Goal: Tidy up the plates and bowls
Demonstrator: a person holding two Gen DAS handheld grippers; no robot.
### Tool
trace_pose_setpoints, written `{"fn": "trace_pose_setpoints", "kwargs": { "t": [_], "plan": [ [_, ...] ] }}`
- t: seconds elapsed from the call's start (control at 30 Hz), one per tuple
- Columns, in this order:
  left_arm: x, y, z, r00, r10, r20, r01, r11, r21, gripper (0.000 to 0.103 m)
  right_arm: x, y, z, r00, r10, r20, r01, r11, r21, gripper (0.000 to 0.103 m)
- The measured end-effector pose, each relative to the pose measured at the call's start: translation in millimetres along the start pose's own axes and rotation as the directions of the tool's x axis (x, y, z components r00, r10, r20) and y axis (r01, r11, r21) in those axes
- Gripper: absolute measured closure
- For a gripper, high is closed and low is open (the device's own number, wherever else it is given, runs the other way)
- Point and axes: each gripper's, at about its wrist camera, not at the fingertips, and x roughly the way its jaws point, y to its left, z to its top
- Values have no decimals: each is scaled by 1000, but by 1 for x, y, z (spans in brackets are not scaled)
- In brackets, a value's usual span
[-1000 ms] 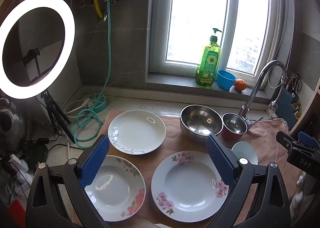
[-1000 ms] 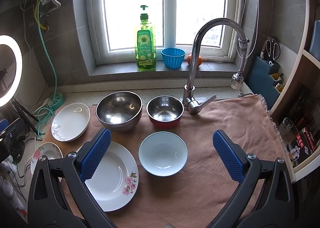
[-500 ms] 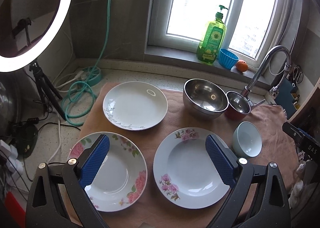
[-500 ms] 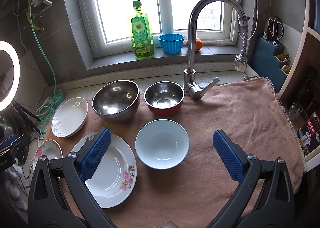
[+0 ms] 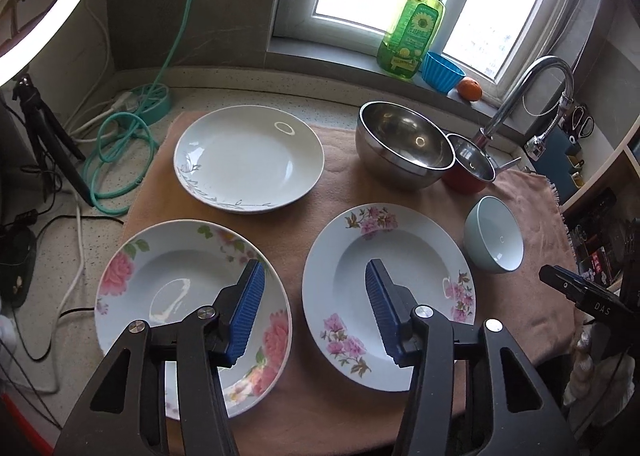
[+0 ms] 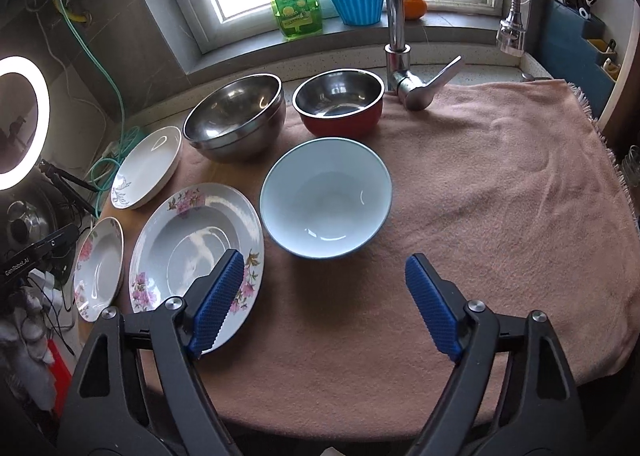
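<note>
The left gripper points down at the cloth; its jaws are closing, with nothing pinched between them. Its pads sit over the gap between two flowered plates: the rose plate under the left pad and the pink-blossom plate under the right pad. The right gripper also points down; its jaws are closing and grip nothing. Bare cloth lies between its pads, and the blue bowl sits just beyond them. The left pad of this gripper overlaps the near rim of the pink-blossom plate; contact cannot be determined. The leaf plate lies behind the rose plate. The steel bowl stands at the back of the cloth, with the red bowl beside it, next to the tap. All dishes rest upright on the cloth. A soap bottle, a blue cup and an orange stand on the window sill.
</note>
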Motion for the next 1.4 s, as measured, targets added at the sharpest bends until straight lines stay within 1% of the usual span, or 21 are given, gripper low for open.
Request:
{"fn": "trace_pose_setpoints", "kwargs": {
  "t": [0.03, 0.07, 0.1, 0.13, 0.17, 0.23, 0.27, 0.3, 0.37, 0.43, 0.53, 0.63, 0.73, 0.87, 1.23, 1.4],
  "plan": [
    [4, -1, -1, 1000, -13, -14, 13, 1000, 10, 58, 4, -1, -2, 1000, 22, -20, -21, 1000, 5, 32],
    [9, -1, -1, 999, -28, -33, 28, 1000, 10, 61, 9, -1, -4, 998, 42, -40, -42, 999, 6, 38],
    [13, 0, -1, 998, -45, -51, 45, 999, -2, 64, 14, 0, -8, 996, 57, -62, -57, 998, 6, 41],
    [18, 2, 0, 996, -61, -66, 60, 998, -19, 65, 19, 1, -10, 994, 73, -83, -73, 997, 7, 47],
    [22, 4, 0, 995, -66, -75, 64, 998, -28, 65, 23, 1, -13, 991, 91, -98, -91, 996, 10, 50],
    [29, 5, 1, 994, -65, -89, 64, 998, -21, 65, 32, 2, -17, 985, 123, -123, -121, 992, 24, 52],
    [32, 5, 2, 993, -66, -97, 65, 998, -15, 65, 35, 2, -19, 981, 140, -136, -137, 990, 35, 55],
    [35, 5, 3, 992, -69, -104, 68, 998, -11, 67, 40, 2, -21, 976, 156, -150, -150, 987, 50, 57],
    [43, 6, 5, 989, -86, -122, 86, 996, -9, 73, 49, -2, -24, 966, 186, -181, -173, 981, 82, 67],
    [51, 8, 8, 986, -91, -136, 90, 996, -17, 75, 58, -5, -24, 956, 216, -201, -195, 974, 117, 71],
    [61, 11, 12, 984, -95, -150, 92, 995, -27, 77, 67, -4, -23, 950, 231, -209, -206, 969, 136, 72],
    [69, 12, 15, 980, -99, -171, 97, 995, -21, 77, 73, -3, -22, 948, 232, -218, -205, 969, 141, 75],
    [78, 16, 17, 976, -102, -194, 97, 995, -35, 77, 77, -2, -22, 945, 241, -220, -211, 965, 154, 77],
    [85, 21, 17, 970, -112, -216, 105, 993, -45, 77, 76, -1, -19, 950, 231, -208, -202, 968, 152, 77],
    [98, 20, 20, 961, -123, -249, 118, 992, -35, 79, 79, 1, -18, 947, 236, -216, -204, 966, 160, 77],
    [100, 21, 20, 958, -120, -259, 118, 993, -24, 80, 82, 3, -19, 938, 259, -230, -224, 960, 168, 77]
  ]
}}
